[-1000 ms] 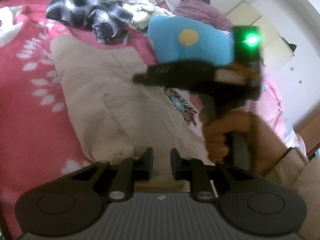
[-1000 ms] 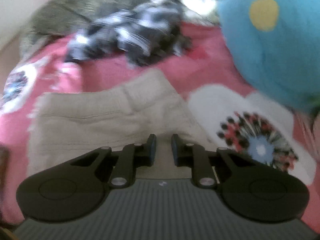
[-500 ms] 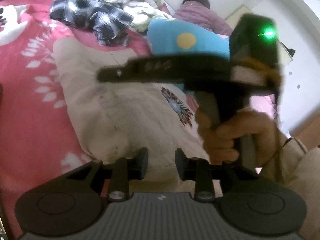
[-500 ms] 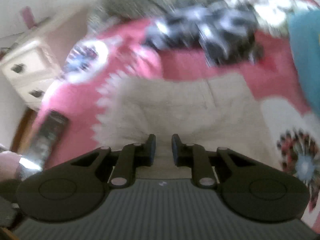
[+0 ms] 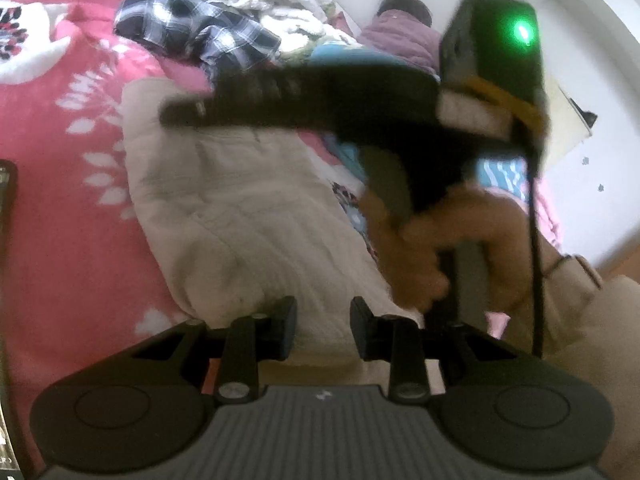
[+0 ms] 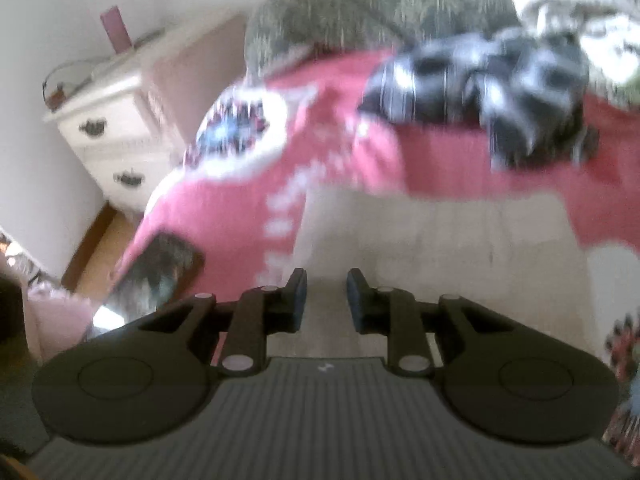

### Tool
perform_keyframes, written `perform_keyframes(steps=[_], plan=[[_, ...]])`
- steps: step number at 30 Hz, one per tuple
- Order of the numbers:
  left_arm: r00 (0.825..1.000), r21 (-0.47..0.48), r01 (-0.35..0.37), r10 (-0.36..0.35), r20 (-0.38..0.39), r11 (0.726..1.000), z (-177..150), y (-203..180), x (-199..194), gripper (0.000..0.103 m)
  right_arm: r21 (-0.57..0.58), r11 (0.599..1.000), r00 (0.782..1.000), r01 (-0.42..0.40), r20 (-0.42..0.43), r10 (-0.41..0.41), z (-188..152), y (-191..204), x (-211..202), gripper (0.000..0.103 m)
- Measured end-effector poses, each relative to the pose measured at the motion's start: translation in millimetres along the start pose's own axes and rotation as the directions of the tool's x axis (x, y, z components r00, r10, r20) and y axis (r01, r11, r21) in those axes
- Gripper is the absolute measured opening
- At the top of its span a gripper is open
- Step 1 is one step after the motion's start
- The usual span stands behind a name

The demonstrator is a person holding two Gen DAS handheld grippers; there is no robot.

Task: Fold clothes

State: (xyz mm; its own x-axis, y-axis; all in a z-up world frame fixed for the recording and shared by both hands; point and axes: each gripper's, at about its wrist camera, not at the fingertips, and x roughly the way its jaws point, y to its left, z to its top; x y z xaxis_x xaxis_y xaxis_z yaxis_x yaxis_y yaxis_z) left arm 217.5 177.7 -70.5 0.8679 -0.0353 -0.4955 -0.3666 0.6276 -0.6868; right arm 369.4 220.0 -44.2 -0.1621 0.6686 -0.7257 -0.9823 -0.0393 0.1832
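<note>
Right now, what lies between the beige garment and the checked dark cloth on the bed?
Only a strip of the pink bedcover separates the beige garment from the checked cloth; the right wrist view shows it, though blurred.

The beige garment [image 5: 248, 216] is matt woven cloth with visible stitched seams, lying on a soft pink bedspread [image 5: 60, 208] printed in white. The checked shirt [image 5: 200, 40] is thin, crumpled fabric. Both gripper bodies are matt black plastic; the dresser [image 6: 116, 132] is white-painted wood with dark metal handles.

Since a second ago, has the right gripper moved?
Yes. In the left wrist view the right gripper has swung left across the beige garment, toward the plaid shirt.
</note>
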Motion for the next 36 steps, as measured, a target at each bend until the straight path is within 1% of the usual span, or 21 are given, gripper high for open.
perform_keyframes(steps=[1,2,3,5,6,8,9,11,14,17,19,21,22,23,25,26,28,30,31,34,36], plan=[[1.000,-0.005,-0.005,0.005,-0.001,1.000,1.0,1.3,0.3,0.030,-0.010,1.000,1.000,0.001,0.019,-0.001,5.5,0.0,4.5,0.021],[1.000,-0.008,-0.014,0.014,-0.005,1.000,1.8,2.6,1.0,0.025,-0.020,1.000,1.000,0.010,0.018,-0.010,8.4,0.1,13.1,0.022],[1.000,-0.011,-0.022,0.022,-0.008,1.000,2.6,3.9,1.7,0.023,-0.028,0.999,1.000,0.022,0.009,-0.022,10.3,-0.4,23.9,0.022],[1.000,-0.020,-0.017,0.017,-0.010,1.000,4.1,6.0,2.1,0.024,-0.041,0.998,0.999,0.050,-0.019,-0.051,7.3,-0.6,43.4,0.023],[1.000,-0.017,-0.014,0.014,-0.007,1.000,4.9,5.5,1.1,0.024,-0.045,0.997,0.998,0.057,-0.015,-0.058,6.6,-0.4,44.1,0.024],[1.000,0.001,-0.012,0.012,0.009,1.000,5.4,2.1,-3.4,0.031,-0.037,0.997,0.998,0.064,0.014,-0.063,7.6,-0.8,31.8,0.024],[1.000,0.006,-0.010,0.010,0.016,1.000,5.6,0.8,-5.7,0.031,-0.031,0.997,0.997,0.072,0.038,-0.071,7.5,-1.4,19.8,0.024],[1.000,0.008,-0.006,0.006,0.027,1.000,6.1,-1.0,-9.8,0.033,-0.012,0.992,0.990,0.123,0.069,-0.122,2.9,-4.3,-8.2,0.026],[0.998,0.005,-0.002,0.001,0.055,1.000,8.0,-2.0,-17.2,0.033,0.044,0.982,0.980,0.183,0.073,-0.186,-13.6,-11.9,-53.9,0.026],[0.996,0.013,-0.004,0.002,0.093,1.000,9.0,-3.5,-25.1,0.033,0.104,0.975,0.977,0.198,0.062,-0.205,-39.4,-10.8,-88.5,0.026],[0.993,0.022,-0.005,0.003,0.116,1.000,7.6,-5.6,-30.8,0.033,0.148,0.971,0.979,0.187,0.055,-0.196,-58.0,-8.9,-93.0,0.026],[0.992,0.031,-0.018,0.014,0.128,0.999,6.4,-8.6,-34.0,0.031,0.192,0.966,0.981,0.175,0.046,-0.187,-76.2,-7.9,-93.4,0.026],[0.991,0.034,-0.024,0.019,0.133,0.999,5.2,-9.3,-35.4,0.036,0.219,0.960,0.983,0.174,0.026,-0.184,-85.5,-9.9,-87.2,0.027],[0.990,0.036,-0.024,0.019,0.137,0.999,4.2,-9.8,-37.6,0.036,0.247,0.951,0.981,0.186,0.010,-0.194,-95.9,-12.1,-77.5,0.027],[0.988,0.038,-0.034,0.028,0.149,0.999,4.8,-10.5,-41.6,0.036,0.299,0.929,0.973,0.219,0.001,-0.229,-117.6,-14.1,-59.6,0.027],[0.987,0.038,-0.039,0.032,0.160,0.999,5.5,-9.9,-44.4,0.036,0.314,0.921,0.969,0.231,0.009,-0.246,-122.6,-12.1,-58.0,0.028],[0.982,0.035,-0.051,0.044,0.185,0.998,7.4,-6.9,-50.2,0.036,0.338,0.906,0.962,0.255,0.010,-0.274,-122.4,-7.9,-66.6,0.028],[0.976,0.027,-0.062,0.055,0.211,0.998,10.2,-3.3,-55.6,0.036,0.368,0.877,0.942,0.309,0.008,-0.336,-123.4,-1.0,-79.5,0.028],[0.973,0.019,-0.065,0.059,0.224,0.998,12.2,-1.0,-58.2,0.036,0.382,0.871,0.937,0.309,0.034,-0.347,-125.1,5.2,-87.3,0.029],[0.967,0.011,-0.056,0.052,0.249,0.998,14.7,0.1,-66.2,0.036,0.415,0.875,0.933,0.250,0.139,-0.332,-131.0,26.6,-106.4,0.029],[0.969,0.016,-0.034,0.029,0.245,0.999,14.1,-1.7,-70.2,0.036,0.433,0.879,0.938,0.199,0.175,-0.299,-134.4,37.9,-98.7,0.028]])
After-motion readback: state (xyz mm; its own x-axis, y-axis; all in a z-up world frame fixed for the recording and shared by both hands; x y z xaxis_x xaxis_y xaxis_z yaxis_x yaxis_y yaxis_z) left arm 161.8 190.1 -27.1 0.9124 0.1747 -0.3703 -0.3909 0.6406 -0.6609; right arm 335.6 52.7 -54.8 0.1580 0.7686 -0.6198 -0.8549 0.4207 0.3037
